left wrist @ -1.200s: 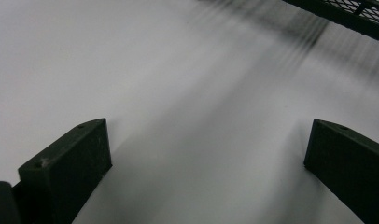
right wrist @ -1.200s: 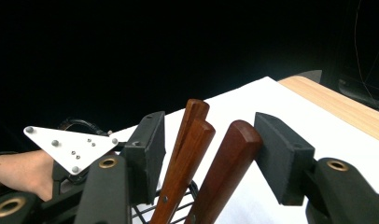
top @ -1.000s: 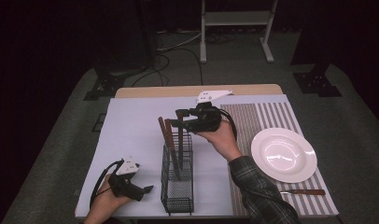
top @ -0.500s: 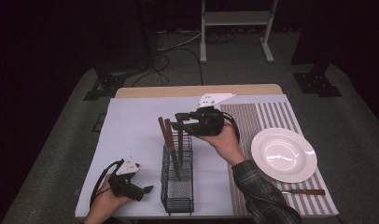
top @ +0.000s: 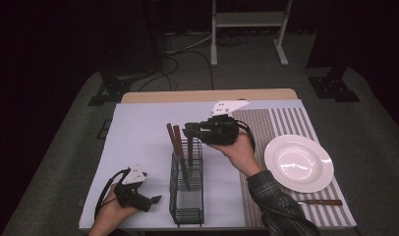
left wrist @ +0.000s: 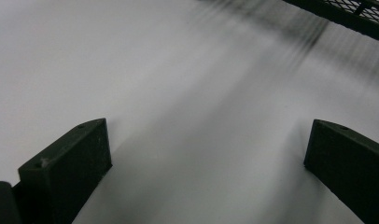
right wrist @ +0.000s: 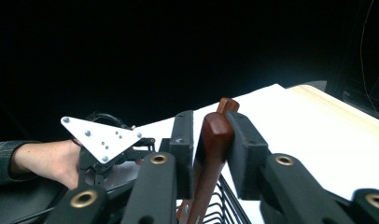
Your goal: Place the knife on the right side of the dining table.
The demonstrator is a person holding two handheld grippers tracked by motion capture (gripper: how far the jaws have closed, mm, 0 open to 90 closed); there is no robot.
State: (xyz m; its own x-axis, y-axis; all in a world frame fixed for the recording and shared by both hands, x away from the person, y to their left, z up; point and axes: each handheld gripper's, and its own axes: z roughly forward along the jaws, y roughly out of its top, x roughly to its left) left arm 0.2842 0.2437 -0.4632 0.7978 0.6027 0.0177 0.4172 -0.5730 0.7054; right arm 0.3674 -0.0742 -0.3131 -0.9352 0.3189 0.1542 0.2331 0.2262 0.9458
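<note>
1. Right gripper (top: 190, 131) reaches level over the wire caddy (top: 187, 189) in the high view, and I have just been closing its jaws onto the wooden-handled utensils (top: 174, 140) that stand in the caddy's far end. Those brown handles lean up and toward the far left, long axis steeply tilted, working ends down in the basket. I come in from the side because the handle tops are the only part clear of the wire. The white plate (top: 299, 162) sits on the striped placemat (top: 286, 123), with a wooden-handled knife (top: 319, 202) lying near it, pointing left to right.

2. Left gripper (left wrist: 201, 172), seen in its own view, has its jaws spread wide with nothing between them, just above the white table cover (left wrist: 131, 70). I judge it is parked there to stay out of the way; a corner of the caddy's mesh shows at top right.

3. In the right gripper view, the pads press on one reddish-brown handle, narrow grip, handle end pointing up and away from the camera. A second handle tip (right wrist: 228, 104) peeks up just behind it, outside the grip as far as I can tell.
</note>
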